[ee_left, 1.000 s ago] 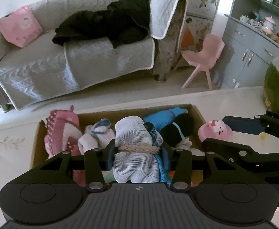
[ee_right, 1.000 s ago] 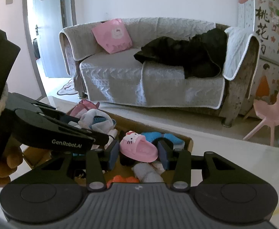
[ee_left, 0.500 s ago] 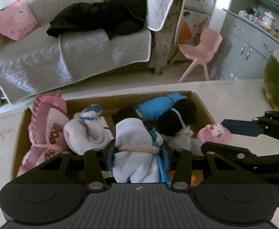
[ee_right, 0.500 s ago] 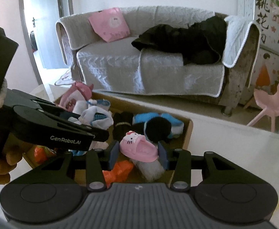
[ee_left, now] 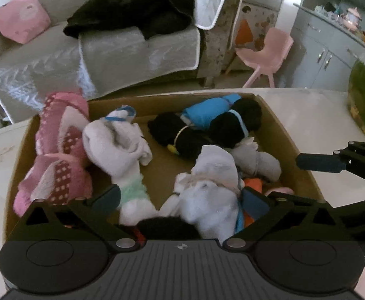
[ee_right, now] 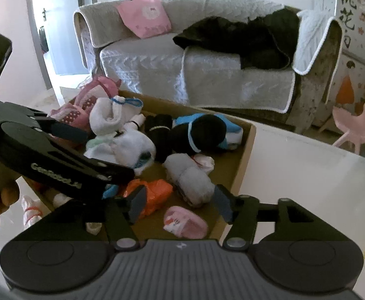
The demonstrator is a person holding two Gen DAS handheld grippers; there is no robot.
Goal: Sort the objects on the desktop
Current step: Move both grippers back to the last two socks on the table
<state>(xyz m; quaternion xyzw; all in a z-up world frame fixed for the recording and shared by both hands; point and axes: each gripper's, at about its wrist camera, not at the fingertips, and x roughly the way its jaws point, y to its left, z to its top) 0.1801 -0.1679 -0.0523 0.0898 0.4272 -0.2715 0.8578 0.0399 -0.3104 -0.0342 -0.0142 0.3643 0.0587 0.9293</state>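
Behind my white tabletop (ee_right: 295, 165) sits a grey quilted sofa (ee_left: 112, 55). Both my claws hang over the open brown cardboard box (ee_left: 285, 135) of bundled socks. My left gripper (ee_left: 180, 200) has just been opening and now gapes wide; the white mesh sock bundle (ee_left: 207, 195) lies loose between its pads, seemingly touching neither. My right gripper (ee_right: 180, 205) has just been opening too, about halfway, gripping nothing; the small pink cartoon-cat slipper (ee_right: 185, 222) lies on the box floor below it.

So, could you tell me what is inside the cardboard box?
The cardboard box holds rolled sock bundles: white, black, blue, pink dotted, plus a pink slipper. Whatever lies beneath them is covered.
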